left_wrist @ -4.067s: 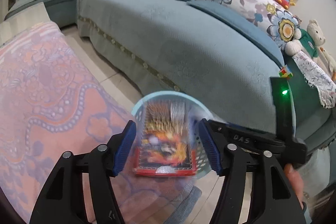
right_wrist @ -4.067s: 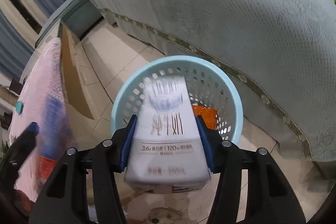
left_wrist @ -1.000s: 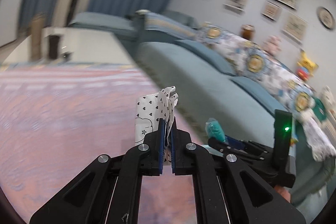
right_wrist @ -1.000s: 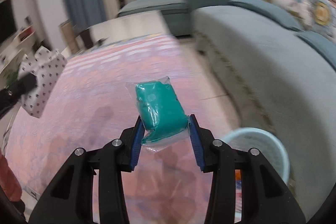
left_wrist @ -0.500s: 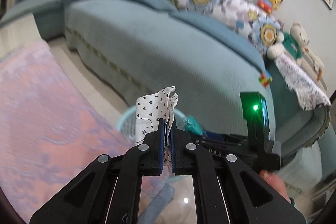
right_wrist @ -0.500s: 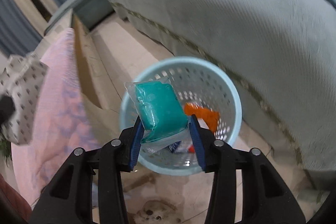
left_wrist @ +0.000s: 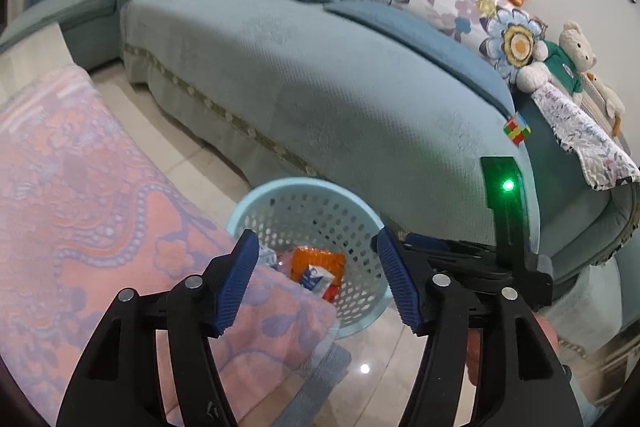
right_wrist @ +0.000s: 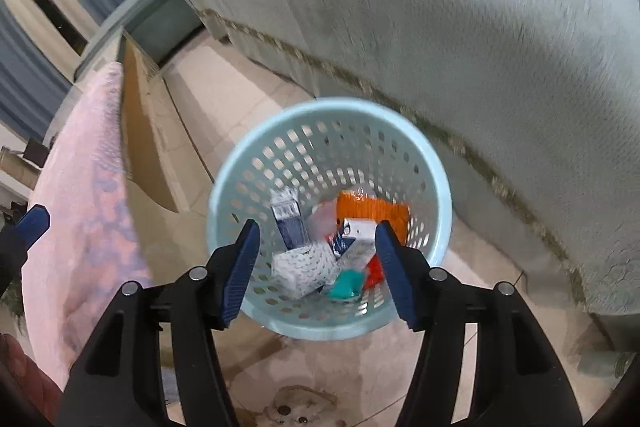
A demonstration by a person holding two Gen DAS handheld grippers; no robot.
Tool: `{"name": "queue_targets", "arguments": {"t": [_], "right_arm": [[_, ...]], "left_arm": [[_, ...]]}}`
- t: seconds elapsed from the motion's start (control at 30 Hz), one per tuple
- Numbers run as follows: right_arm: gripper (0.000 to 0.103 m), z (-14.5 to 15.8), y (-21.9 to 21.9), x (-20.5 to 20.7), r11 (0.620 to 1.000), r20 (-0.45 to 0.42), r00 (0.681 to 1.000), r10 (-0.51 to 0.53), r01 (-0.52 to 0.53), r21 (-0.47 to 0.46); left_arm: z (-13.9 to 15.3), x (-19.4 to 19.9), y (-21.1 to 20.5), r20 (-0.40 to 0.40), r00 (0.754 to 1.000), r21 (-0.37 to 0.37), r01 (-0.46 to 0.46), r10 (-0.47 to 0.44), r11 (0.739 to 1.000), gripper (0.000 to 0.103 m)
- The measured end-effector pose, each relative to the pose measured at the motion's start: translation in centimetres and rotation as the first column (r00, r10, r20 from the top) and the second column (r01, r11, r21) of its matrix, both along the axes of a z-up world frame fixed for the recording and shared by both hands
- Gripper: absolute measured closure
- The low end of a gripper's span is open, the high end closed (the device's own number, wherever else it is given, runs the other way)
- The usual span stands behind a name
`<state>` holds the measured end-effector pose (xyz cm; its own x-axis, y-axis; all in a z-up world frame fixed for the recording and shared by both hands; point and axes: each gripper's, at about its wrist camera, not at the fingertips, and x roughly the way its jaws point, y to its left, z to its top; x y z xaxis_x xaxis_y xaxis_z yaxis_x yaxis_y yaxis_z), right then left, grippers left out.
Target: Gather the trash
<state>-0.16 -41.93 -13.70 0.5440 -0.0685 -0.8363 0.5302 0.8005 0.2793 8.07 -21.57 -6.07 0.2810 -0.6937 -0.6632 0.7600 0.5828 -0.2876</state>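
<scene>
A light blue perforated basket (right_wrist: 248, 171) stands on the tiled floor by the sofa; it also shows in the left wrist view (left_wrist: 304, 187). Inside lie a heart-print paper wad (right_wrist: 304, 269), a teal packet (right_wrist: 347, 283), an orange wrapper (right_wrist: 372, 209) and small cartons (right_wrist: 289, 223). My right gripper (right_wrist: 318, 269) is open and empty directly above the basket. My left gripper (left_wrist: 316, 283) is open and empty, over the table edge beside the basket. The right gripper's body (left_wrist: 472, 259) shows in the left wrist view.
A teal sofa (left_wrist: 320, 75) with floral cushions and plush toys runs behind the basket. A table under a pink patterned cloth (left_wrist: 80, 195) lies to the left. A Rubik's cube (left_wrist: 517, 129) sits on the sofa arm. Tiled floor (right_wrist: 224, 99) surrounds the basket.
Both grippers have opened. The heart-print paper left the left gripper and the teal packet left the right gripper; both now lie in the basket.
</scene>
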Motion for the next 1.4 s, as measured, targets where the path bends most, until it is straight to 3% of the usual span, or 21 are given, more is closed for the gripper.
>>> {"name": "queue_targets", "arguments": {"t": [0.1,0.2,0.3,0.43,0.63,0.73,0.83,0.97,1.17,1.4], "right_arm": [[0.047,2.7,1.2,-0.8,0.997,0.066,0.998,0.014,-0.009,-0.071],[0.047,6.3,3.7,-2.4,0.982,0.176,0.984,0.04,-0.006,-0.191],[0.047,9.3,7.5,-4.4,0.934,0.279,0.957,0.077,0.029,-0.356],[0.047,11.2,11.1,-5.4,0.884,0.351,0.93,0.111,0.069,-0.462],[0.047,12.3,13.8,-6.9,0.857,0.416,0.901,0.122,0.116,-0.502],[0.047,12.1,14.6,-6.8,0.848,0.413,0.902,0.128,0.116,-0.516],[0.047,11.8,14.9,-6.4,0.853,0.405,0.905,0.13,0.106,-0.51],[0.047,11.0,15.2,-5.9,0.855,0.387,0.913,0.133,0.091,-0.51],[0.047,10.2,15.7,-5.8,0.863,0.38,0.916,0.125,0.089,-0.498],[0.047,10.1,16.5,-6.2,0.85,0.4,0.909,0.121,0.113,-0.515]], "left_arm": [[2.1,-1.9,2.1,0.104,0.994,-0.029,-0.044,0.047,0.999,0.032],[3.7,-3.6,4.7,0.191,0.971,-0.079,-0.131,0.144,0.988,0.026],[5.1,-5.1,7.6,0.263,0.923,-0.133,-0.253,0.28,0.958,0.023],[6.0,-7.0,10.3,0.379,0.813,-0.166,-0.411,0.443,0.896,0.016],[5.6,-7.2,11.9,0.399,0.753,-0.158,-0.506,0.524,0.848,0.016],[5.3,-6.8,12.8,0.379,0.742,-0.156,-0.538,0.553,0.828,0.015],[5.0,-6.3,12.4,0.391,0.715,-0.146,-0.574,0.58,0.806,0.015],[4.7,-6.2,12.3,0.427,0.694,-0.123,-0.591,0.58,0.797,0.015],[4.3,-5.9,12.7,0.424,0.682,-0.116,-0.611,0.596,0.783,0.014],[3.4,-5.7,12.6,0.405,0.691,-0.101,-0.616,0.598,0.781,0.012]]}}
